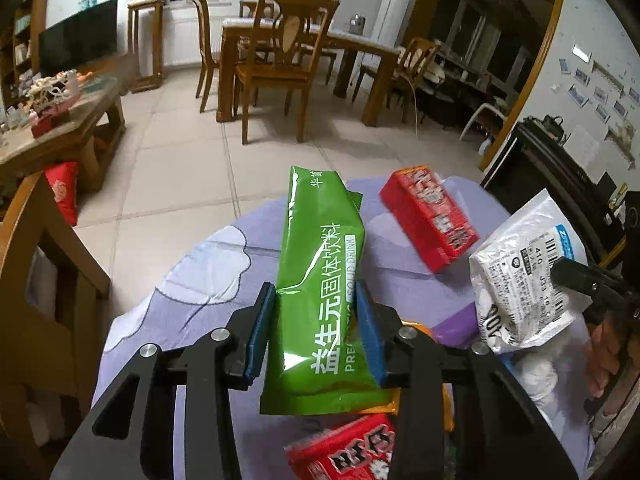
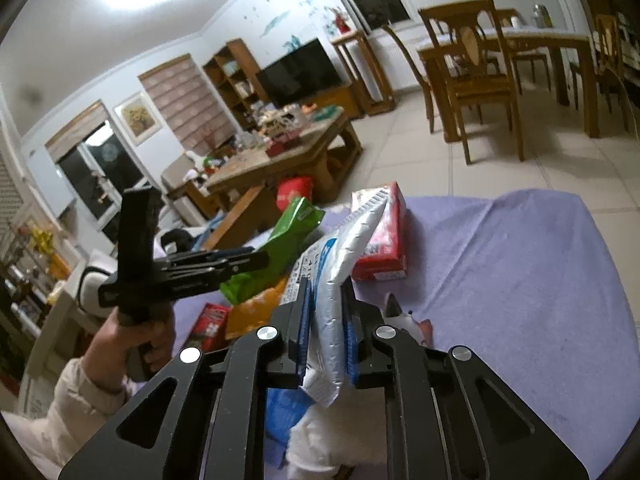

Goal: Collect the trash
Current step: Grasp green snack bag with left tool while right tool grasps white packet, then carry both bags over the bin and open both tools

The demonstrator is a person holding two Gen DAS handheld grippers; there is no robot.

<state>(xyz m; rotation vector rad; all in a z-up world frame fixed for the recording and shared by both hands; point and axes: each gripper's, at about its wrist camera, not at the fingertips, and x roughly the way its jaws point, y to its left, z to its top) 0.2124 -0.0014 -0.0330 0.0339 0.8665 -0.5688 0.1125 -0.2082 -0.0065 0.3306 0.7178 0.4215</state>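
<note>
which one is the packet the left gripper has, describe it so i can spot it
On the purple cloth covering the near surface lies a heap of wrappers. The left gripper is closed on a green pouch there, lifted at a slant. It is the only green one, with white lettering, beside red boxes and a white bag.

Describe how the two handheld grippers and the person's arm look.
Both grippers, left gripper and right gripper, are matte black linkage frames with triangular cut-outs and silver round pivot bolts. Their fingers carry blue pads. In the right wrist view the left one has a black pistol-style handle, and the hand emerges from a pale cream sleeve. No cables are visible.
</note>
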